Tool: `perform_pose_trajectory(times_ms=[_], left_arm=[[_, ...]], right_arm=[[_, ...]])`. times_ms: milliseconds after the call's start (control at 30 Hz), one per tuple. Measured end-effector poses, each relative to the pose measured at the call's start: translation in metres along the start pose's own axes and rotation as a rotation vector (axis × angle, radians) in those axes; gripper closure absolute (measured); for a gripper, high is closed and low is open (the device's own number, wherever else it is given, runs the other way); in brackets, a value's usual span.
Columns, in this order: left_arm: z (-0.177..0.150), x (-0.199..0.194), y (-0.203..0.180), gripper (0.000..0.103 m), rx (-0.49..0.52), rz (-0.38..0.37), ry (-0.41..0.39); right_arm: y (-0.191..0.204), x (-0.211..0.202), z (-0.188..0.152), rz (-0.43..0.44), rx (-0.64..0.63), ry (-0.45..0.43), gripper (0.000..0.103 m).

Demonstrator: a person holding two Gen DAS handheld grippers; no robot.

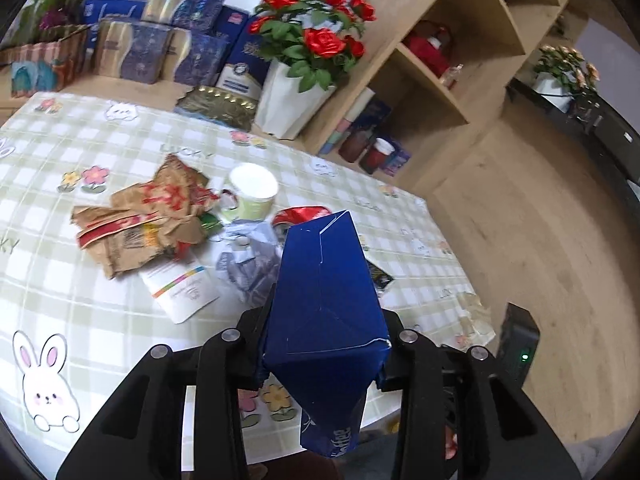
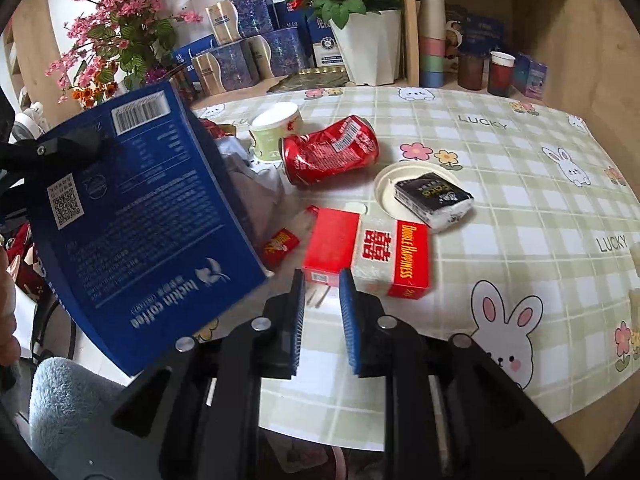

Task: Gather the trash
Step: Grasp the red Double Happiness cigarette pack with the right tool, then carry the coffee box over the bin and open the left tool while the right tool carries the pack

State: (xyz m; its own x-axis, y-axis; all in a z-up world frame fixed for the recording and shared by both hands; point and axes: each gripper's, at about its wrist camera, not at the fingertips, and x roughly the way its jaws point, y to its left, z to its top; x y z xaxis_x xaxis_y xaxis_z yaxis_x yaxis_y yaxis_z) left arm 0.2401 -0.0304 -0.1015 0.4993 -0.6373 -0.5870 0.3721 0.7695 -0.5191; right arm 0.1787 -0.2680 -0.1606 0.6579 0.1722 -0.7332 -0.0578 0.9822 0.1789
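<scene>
My left gripper [image 1: 324, 344] is shut on a flattened blue coffee box [image 1: 324, 300] and holds it above the table's near edge; the box also shows in the right wrist view [image 2: 136, 216], at the left. My right gripper [image 2: 322, 280] is open and empty, just short of a red-and-white cigarette pack [image 2: 368, 258]. Trash on the checked tablecloth [image 2: 500, 184]: a crushed red can [image 2: 330, 150], a green paper cup [image 2: 276, 130], torn brown paper [image 1: 148, 220], crumpled grey plastic [image 1: 248, 268], a white leaflet [image 1: 180, 288], and a black tissue pack [image 2: 434, 198] on a white lid.
A white pot of red roses [image 1: 292, 96] and several blue and gold boxes [image 1: 160, 48] stand at the table's back. A wooden shelf unit [image 1: 452, 64] with cups and jars is at the right. A grey fluffy seat [image 2: 68, 404] is at the near left.
</scene>
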Motion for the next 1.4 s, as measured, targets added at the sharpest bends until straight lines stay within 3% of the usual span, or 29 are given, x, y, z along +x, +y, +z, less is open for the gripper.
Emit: perform_pose_trajectory(times_ms=[167,267,300,367,667,933,1000,1033,1400], left_arm=[[0.006,-0.025,0.019,0.067,-0.045,0.027,-0.056],[0.015,-0.042,0.024,0.067,-0.047,0.058,-0.098],[0.018,-0.049,0.026,0.067,-0.044,0.073,-0.117],[0.023,-0.060,0.027,0.067,-0.030,0.102,-0.145],[0.019,-0.070,0.033,0.067,-0.043,0.126,-0.155],[0.010,-0.068,0.039,0.067,-0.068,0.128,-0.135],[0.009,-0.069,0.039,0.067,-0.069,0.129,-0.134],[0.009,-0.069,0.039,0.067,-0.069,0.129,-0.134],[-0.003,-0.088,0.025,0.067,-0.053,0.118,-0.125]], right_arm=[[-0.002,0.001,0.003,0.002,-0.016,0.003,0.080],[0.001,0.002,0.010,-0.015,-0.043,-0.010,0.072],[0.001,0.003,0.012,-0.023,-0.048,-0.012,0.068],[0.000,0.007,0.015,-0.045,-0.049,-0.017,0.026],[-0.021,0.040,0.016,-0.104,0.077,0.028,0.007],[-0.028,0.071,0.015,-0.139,0.158,0.098,0.006],[-0.031,0.073,0.014,-0.129,0.179,0.100,0.011],[-0.032,0.071,0.014,-0.111,0.188,0.095,0.016],[-0.012,0.012,0.005,-0.010,0.124,-0.011,0.016]])
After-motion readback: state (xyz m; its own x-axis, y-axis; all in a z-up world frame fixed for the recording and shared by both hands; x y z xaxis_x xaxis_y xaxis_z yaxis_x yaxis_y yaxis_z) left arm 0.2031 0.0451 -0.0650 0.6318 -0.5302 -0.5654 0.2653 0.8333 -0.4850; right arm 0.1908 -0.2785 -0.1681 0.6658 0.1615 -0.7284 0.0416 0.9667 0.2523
